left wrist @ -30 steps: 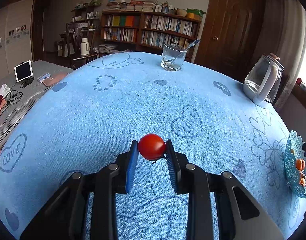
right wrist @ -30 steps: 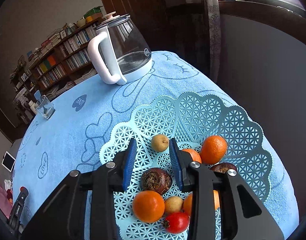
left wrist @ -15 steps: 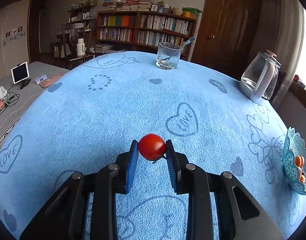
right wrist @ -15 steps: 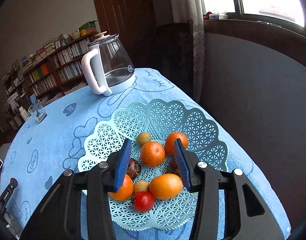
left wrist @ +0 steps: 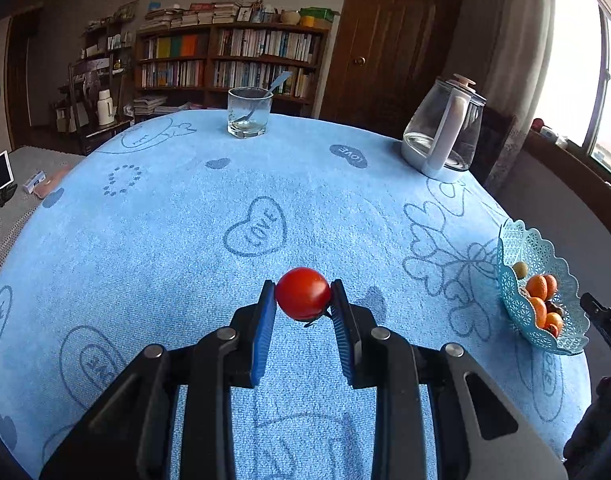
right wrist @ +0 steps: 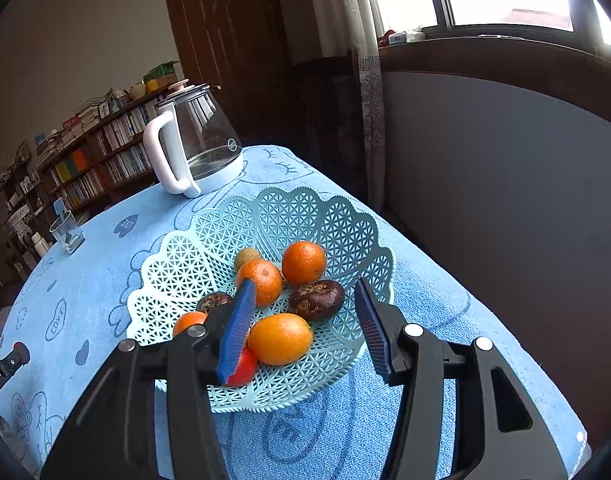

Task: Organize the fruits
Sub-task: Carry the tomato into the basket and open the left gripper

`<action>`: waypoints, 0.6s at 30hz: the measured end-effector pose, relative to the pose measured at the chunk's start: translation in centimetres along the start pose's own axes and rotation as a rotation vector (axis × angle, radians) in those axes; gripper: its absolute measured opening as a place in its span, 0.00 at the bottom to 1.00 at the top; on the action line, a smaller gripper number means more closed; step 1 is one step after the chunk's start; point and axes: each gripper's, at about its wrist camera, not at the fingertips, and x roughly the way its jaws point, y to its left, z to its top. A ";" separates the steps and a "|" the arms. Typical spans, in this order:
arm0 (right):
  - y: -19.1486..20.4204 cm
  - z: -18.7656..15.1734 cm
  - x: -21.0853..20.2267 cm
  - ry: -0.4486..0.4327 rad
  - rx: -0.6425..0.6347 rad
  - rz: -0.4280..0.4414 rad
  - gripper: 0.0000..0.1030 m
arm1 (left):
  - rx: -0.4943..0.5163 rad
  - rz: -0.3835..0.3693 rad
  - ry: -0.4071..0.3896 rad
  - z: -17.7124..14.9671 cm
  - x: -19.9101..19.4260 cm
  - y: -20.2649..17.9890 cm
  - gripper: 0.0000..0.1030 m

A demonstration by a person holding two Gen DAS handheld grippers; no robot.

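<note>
Blue-padded fingers of the left gripper (left wrist: 302, 298) are closed tight on a red tomato (left wrist: 302, 293), carrying it clear above the blue towelling cloth (left wrist: 185, 240) that covers the counter; off to its right, near the counter's edge, stands the pale blue lattice basket (left wrist: 517, 264). The right gripper (right wrist: 303, 322) hangs just over the basket's near side (right wrist: 265, 396), and its jaws have just been opening; they stand apart now with nothing pressed between the pads, though an oval orange fruit (right wrist: 280, 338) lies in the basket below the gap.

Inside the basket, nearest first: a second red tomato (right wrist: 243, 368) half hidden behind the left finger; the oval orange fruit touching it; another orange fruit (right wrist: 187, 322) at the left side; two dark brown rough-skinned fruits, one (right wrist: 316, 300) in the middle and one (right wrist: 213, 301) partly behind the finger; two round oranges (right wrist: 263, 280) (right wrist: 303, 262) side by side; and a small yellowish-green fruit (right wrist: 246, 257) at the back.

Farther off on the counter sits a glass kettle (right wrist: 201, 148) with a white handle, a little water at its bottom; well beyond it, a glass tumbler (left wrist: 249, 112) holding a spoon; bookshelves (left wrist: 233, 64) line the far wall.
</note>
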 end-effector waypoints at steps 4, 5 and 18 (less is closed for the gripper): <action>-0.2 -0.4 -0.3 -0.029 -0.020 0.000 0.55 | 0.067 -0.051 -0.007 0.5 -0.3 -3.5 0.27; -0.4 -0.4 -0.3 -0.036 -0.021 0.000 0.55 | 0.080 -0.067 -0.006 0.6 -0.4 -4.3 0.27; -0.9 -1.5 -0.5 -0.072 -0.006 0.022 0.66 | 0.209 -0.281 0.085 1.9 2.1 -13.9 0.27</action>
